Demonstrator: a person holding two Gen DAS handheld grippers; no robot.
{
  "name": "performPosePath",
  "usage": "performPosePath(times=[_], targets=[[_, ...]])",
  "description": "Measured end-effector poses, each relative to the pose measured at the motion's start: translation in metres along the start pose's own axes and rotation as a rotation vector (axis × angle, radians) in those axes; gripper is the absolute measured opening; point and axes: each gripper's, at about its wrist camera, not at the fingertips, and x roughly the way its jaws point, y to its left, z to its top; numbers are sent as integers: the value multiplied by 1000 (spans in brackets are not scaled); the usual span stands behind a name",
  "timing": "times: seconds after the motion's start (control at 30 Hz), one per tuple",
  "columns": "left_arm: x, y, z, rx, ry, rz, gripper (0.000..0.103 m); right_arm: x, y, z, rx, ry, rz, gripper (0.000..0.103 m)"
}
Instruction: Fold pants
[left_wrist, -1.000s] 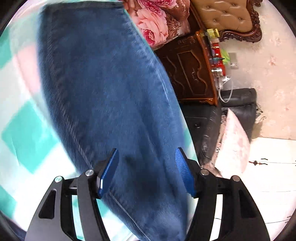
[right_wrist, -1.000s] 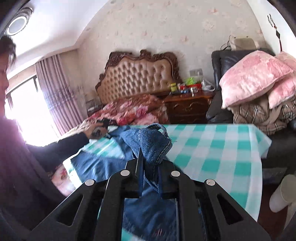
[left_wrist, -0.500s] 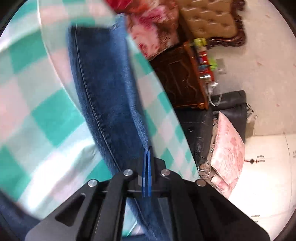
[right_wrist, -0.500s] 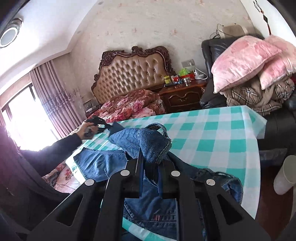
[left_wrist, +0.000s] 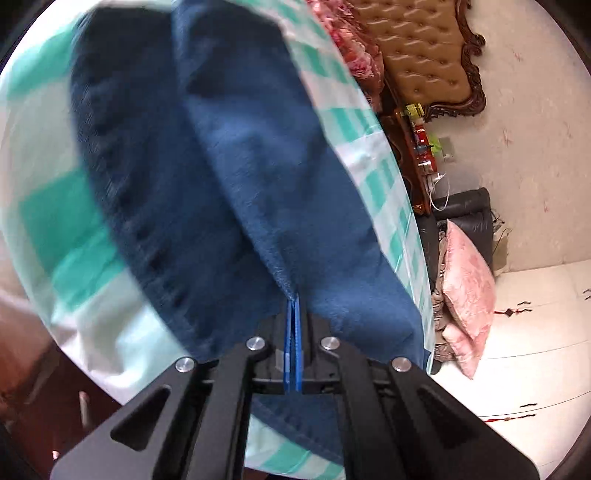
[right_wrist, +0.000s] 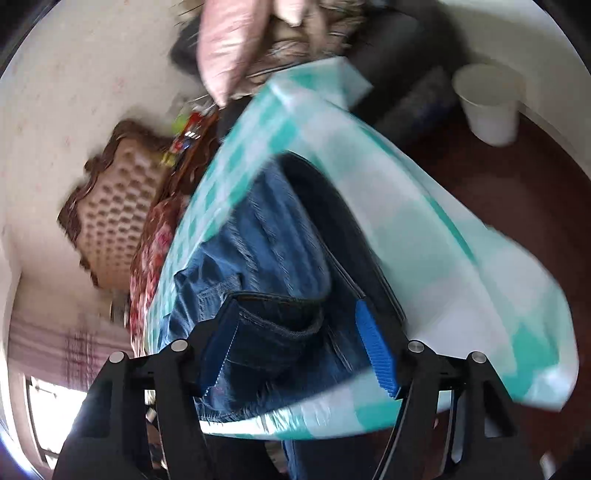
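Observation:
Blue denim pants (left_wrist: 266, 192) lie on a table with a green and white checked cloth (left_wrist: 66, 229). My left gripper (left_wrist: 294, 306) is shut on a pinched ridge of the pants' fabric, which runs up and away from the blue pads. In the right wrist view the pants (right_wrist: 258, 258) lie bunched on the cloth (right_wrist: 461, 280). There my right gripper (right_wrist: 299, 343) has its jaws opening, with a denim fold and a dark hem lying loose between the blue pads (right_wrist: 375, 350), which stand clear of it. That view is blurred and rolled sideways.
A tufted headboard (left_wrist: 424, 55) and a dark wooden nightstand (left_wrist: 410, 147) stand beyond the table. Pink pillows (left_wrist: 469, 284) sit on a black sofa. A white bin (right_wrist: 487, 103) stands on the dark floor by the table's corner (right_wrist: 347, 74).
The left gripper stayed shut on the denim and pulled it across the table. The right gripper came down, rolled sideways and let go of the bunched denim it held.

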Motion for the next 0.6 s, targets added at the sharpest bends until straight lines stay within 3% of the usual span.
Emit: performPosePath(times=[0.17,0.43,0.47,0.53,0.6], targets=[[-2,5,2,24,-7,-17,1,-5,7,-28,60,-10,31,68],[2,10,-1,5,-3,-55,1,20,3,-43,93,-7,-49,71],[5,11,1,3,1,-58,1,20,7,-44,81,-21,-71,68],[11,7,6,15,12,-44,1,19,15,-44,66,-40,-142,29],[13,-4,13,30,25,-44,1,18,19,-39,73,-29,-182,17]])
